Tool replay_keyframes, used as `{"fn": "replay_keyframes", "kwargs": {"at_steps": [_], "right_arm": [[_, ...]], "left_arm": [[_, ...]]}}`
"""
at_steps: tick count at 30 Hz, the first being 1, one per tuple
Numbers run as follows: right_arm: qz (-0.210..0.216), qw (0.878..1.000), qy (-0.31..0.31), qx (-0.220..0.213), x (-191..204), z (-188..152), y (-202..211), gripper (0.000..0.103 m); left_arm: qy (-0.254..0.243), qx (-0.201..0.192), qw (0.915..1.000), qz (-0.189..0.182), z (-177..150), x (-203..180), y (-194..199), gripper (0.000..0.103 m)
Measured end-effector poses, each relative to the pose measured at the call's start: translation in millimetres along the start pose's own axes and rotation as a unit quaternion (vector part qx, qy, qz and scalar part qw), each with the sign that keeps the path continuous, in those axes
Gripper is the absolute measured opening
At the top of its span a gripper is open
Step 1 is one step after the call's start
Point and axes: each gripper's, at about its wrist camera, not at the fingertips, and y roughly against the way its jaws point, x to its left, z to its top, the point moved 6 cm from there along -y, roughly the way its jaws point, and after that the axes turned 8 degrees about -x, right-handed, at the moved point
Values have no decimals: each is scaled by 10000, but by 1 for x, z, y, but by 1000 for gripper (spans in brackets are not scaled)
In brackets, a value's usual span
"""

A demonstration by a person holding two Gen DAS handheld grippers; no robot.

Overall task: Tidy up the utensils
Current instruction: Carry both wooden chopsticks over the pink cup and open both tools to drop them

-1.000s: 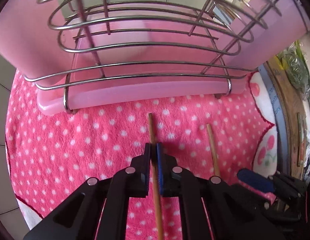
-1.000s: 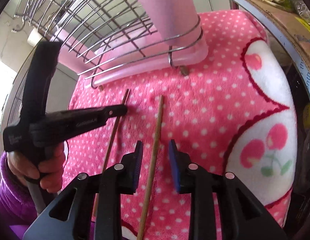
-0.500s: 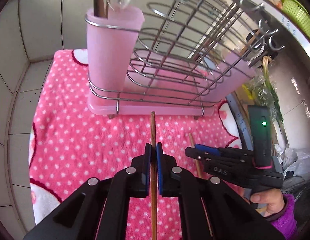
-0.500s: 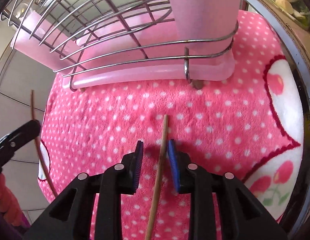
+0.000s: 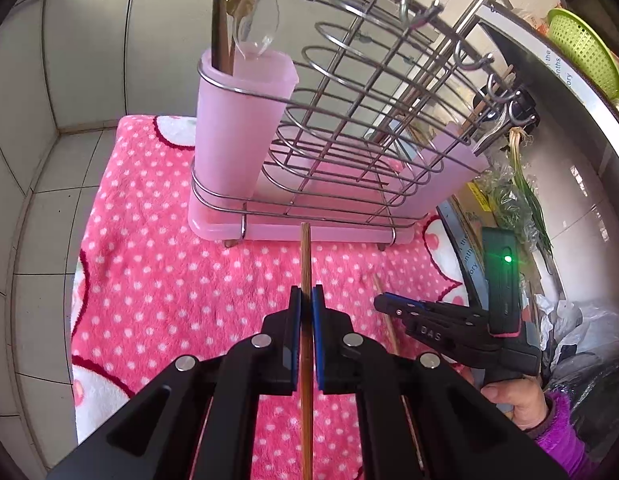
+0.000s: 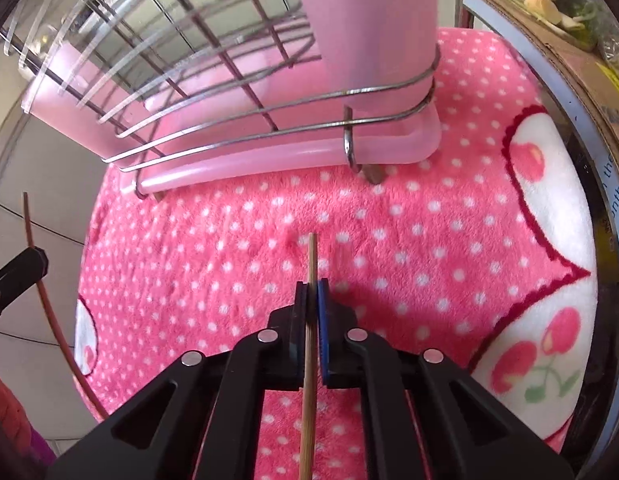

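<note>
My left gripper is shut on a dark brown chopstick and holds it up above the pink dotted towel, its tip toward the wire dish rack. The rack's pink utensil cup holds a chopstick and spoons. My right gripper is shut on a lighter wooden chopstick low over the towel; it also shows in the left wrist view. The left gripper and its chopstick show at the left edge of the right wrist view.
The rack has a second pink cup at its right end and a pink drip tray. Tiled wall lies left. A cardboard box with greens and a green basket stand right.
My left gripper has lifted the dark chopstick up and back from the towel. My right gripper has closed on the lighter chopstick and moved closer to the rack.
</note>
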Motion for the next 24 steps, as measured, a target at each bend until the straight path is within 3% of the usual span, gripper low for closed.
{"fn": "replay_keyframes", "kwargs": {"at_steps": [6, 12, 17, 24], "right_arm": [[532, 9931, -51, -1046, 4, 6, 71, 6], [918, 9702, 62, -2241, 5, 6, 148, 6], [980, 9560, 25, -2764, 0, 16, 187, 6], [843, 9380, 197, -3355, 5, 54, 236, 6]], "left_arm": [[55, -478, 9988, 35, 11, 2, 29, 5], [15, -1325, 9912, -15, 26, 0, 74, 5], [115, -1814, 9833, -24, 41, -1, 103, 5], [76, -2259, 9741, 0, 71, -11, 139, 5]]}}
